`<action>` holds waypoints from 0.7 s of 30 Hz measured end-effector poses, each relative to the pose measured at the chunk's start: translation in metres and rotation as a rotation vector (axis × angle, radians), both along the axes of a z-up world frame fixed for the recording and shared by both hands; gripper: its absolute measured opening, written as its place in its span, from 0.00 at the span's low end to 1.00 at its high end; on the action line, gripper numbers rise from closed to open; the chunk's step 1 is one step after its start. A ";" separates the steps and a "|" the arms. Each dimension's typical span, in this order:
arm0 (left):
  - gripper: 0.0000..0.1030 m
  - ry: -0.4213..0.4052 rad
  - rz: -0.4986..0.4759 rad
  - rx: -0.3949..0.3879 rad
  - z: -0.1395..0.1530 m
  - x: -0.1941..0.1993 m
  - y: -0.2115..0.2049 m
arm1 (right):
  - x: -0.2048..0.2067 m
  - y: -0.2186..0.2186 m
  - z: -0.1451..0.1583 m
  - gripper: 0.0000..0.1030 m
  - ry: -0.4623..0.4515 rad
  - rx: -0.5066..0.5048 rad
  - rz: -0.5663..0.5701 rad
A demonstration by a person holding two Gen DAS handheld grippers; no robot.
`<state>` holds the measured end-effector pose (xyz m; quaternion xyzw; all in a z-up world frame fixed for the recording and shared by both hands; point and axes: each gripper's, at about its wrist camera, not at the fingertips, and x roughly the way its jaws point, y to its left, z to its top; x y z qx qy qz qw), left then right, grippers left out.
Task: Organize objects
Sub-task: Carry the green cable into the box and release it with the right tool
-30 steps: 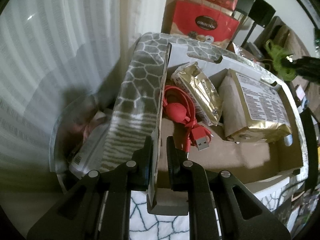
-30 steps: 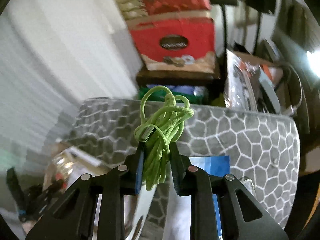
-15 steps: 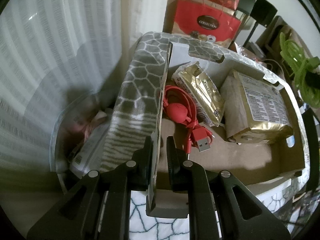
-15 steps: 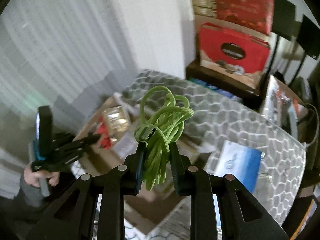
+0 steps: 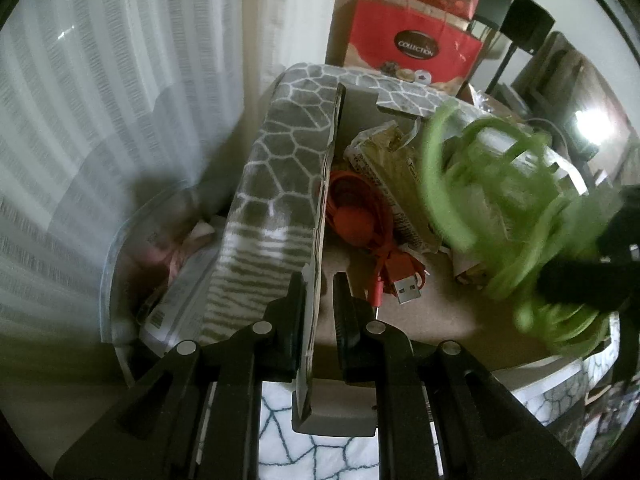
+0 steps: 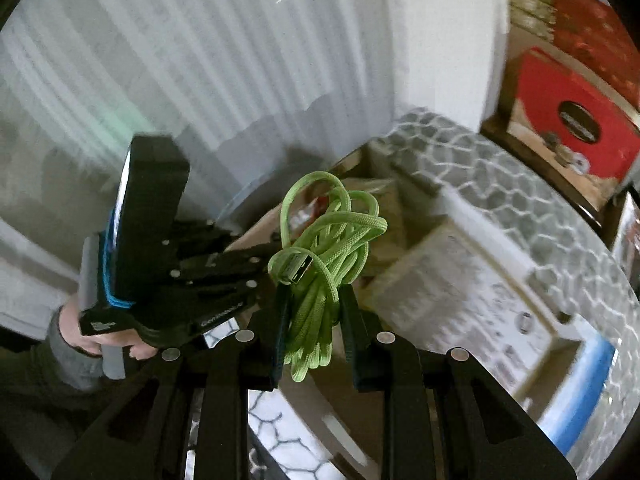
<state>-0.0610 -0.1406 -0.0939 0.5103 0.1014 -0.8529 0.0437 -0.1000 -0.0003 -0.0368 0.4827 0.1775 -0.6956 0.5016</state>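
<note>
Closest to the left camera, the left hand-held gripper (image 5: 318,300) is pinched tight on the box flap (image 5: 292,168), a gray flap with a stone pattern, and holds it up so the box (image 5: 432,320) is open. Just past the fingers, on the brown box floor, lies a red cable (image 5: 372,236) with its plug pointing out. Behind it are two gold packets (image 5: 384,156).

Low in the right camera's view, the right hand-held gripper (image 6: 316,320) squeezes a bundle of green cable (image 6: 328,248). The bundle is in the air over the open box, with loose loops and a plug sticking out on top. It looks blurry from the left camera.

I think the green cable goes into the box next. A loose loop could catch on the flap or the box edge and pull the bundle apart. It could also land on the red cable and tangle with it. If the flap slips free, it may fall shut on the cable.
</note>
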 end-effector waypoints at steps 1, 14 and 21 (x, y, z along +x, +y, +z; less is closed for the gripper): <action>0.12 0.000 0.001 0.002 0.000 0.000 0.000 | 0.001 -0.003 -0.003 0.23 -0.002 0.009 0.013; 0.12 0.003 0.002 0.019 0.001 0.002 -0.003 | 0.005 0.009 -0.040 0.40 -0.049 0.147 0.112; 0.12 0.001 0.003 0.016 0.001 0.001 -0.003 | 0.003 0.022 -0.019 0.40 -0.048 0.032 0.062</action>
